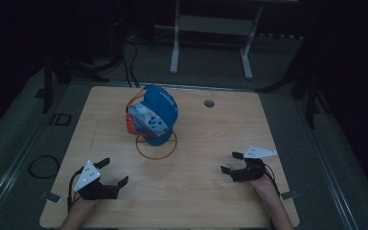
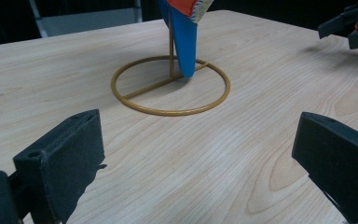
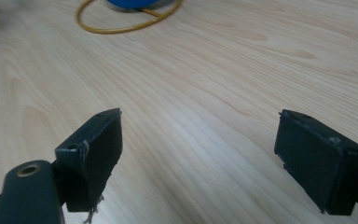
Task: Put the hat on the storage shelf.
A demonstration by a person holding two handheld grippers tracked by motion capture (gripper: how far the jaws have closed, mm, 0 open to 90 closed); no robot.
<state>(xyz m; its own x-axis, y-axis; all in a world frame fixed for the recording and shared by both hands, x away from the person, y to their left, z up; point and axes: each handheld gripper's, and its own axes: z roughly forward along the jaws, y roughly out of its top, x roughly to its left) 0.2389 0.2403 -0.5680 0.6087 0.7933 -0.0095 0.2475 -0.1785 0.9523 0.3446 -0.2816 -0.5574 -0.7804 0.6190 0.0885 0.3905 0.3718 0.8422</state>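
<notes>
Clearly the caps (image 1: 152, 117), stacked on a wire stand (image 1: 156, 146) at the frame's centre, look light and floppy; pinch a stiff brim. Left tongs (image 1: 111, 173) and right tongs (image 1: 232, 161) sit spread, empty, on the table (image 1: 196, 191).

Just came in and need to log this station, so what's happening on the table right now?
A person holds a two-jaw gripper in each hand at a wooden table. The left gripper and the right gripper both rest near the front edge, jaws spread wide with nothing between them. Farther back, caps in blue, with orange and a printed pattern, hang on a gold wire stand with a ring base. Neither gripper touches them.
</notes>
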